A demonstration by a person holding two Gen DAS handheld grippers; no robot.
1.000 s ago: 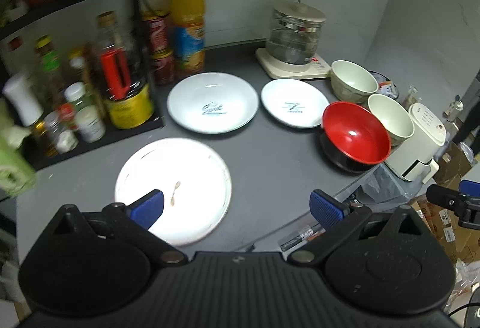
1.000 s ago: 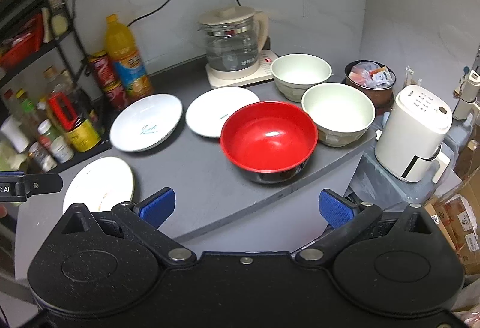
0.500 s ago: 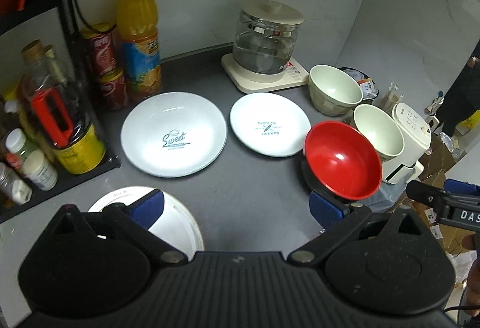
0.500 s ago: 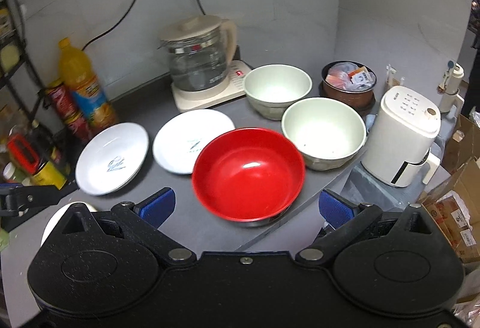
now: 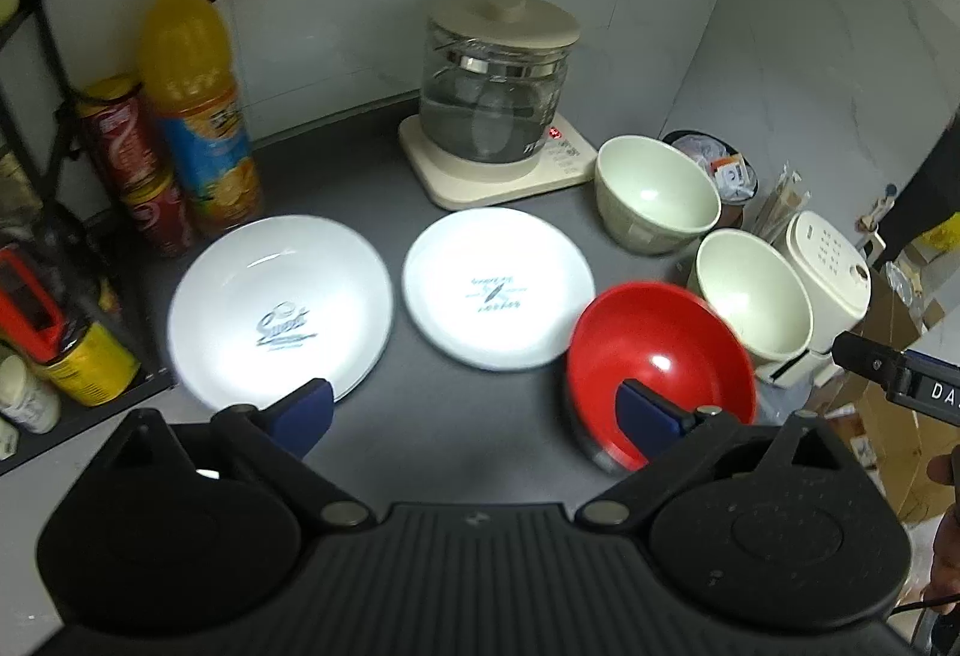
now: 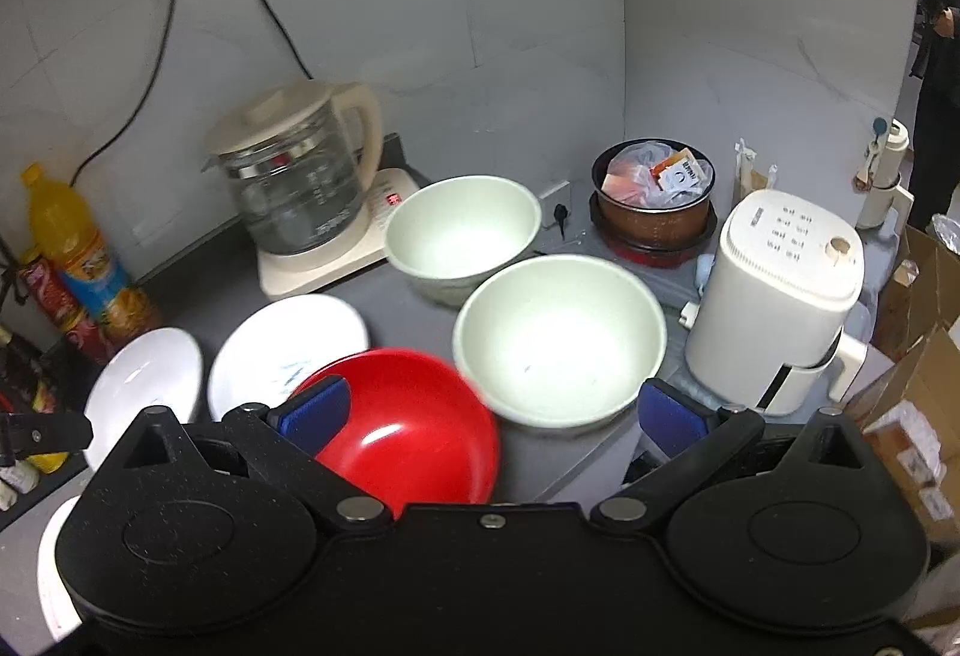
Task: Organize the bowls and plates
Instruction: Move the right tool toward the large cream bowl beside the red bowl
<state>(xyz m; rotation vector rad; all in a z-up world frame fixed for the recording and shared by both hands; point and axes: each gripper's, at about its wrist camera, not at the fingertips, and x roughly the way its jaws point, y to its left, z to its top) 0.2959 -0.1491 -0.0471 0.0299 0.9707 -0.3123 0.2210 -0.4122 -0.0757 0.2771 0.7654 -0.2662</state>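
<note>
At the far left, on the dark grey counter (image 5: 468, 416), stand two red snack cans (image 5: 129, 164) and an orange juice bottle (image 5: 195, 104). Next to them lies the larger white plate (image 5: 282, 308) with blue script, and just beside its right edge the smaller white plate (image 5: 498, 287). Behind that plate, against the wall, a glass kettle (image 5: 495, 92) sits on its cream base. The left gripper (image 5: 474, 413) hangs above the near edge of the counter with its blue pads spread wide and nothing between them; one pad overlaps the larger plate's rim in the view, the other the red bowl (image 5: 660, 356). Whether either pad touches is hard to say through the motion blur. The red bowl rests near the counter's front edge, right of the smaller plate. Further right are two pale green bowls, the near one (image 6: 561, 341) just beside the red bowl and the far one (image 6: 462, 233) behind it. The right gripper (image 6: 492, 413) is also wide apart and empty, hovering over the red bowl and the near green bowl. At the far right stands a white appliance (image 6: 780, 296).
</note>
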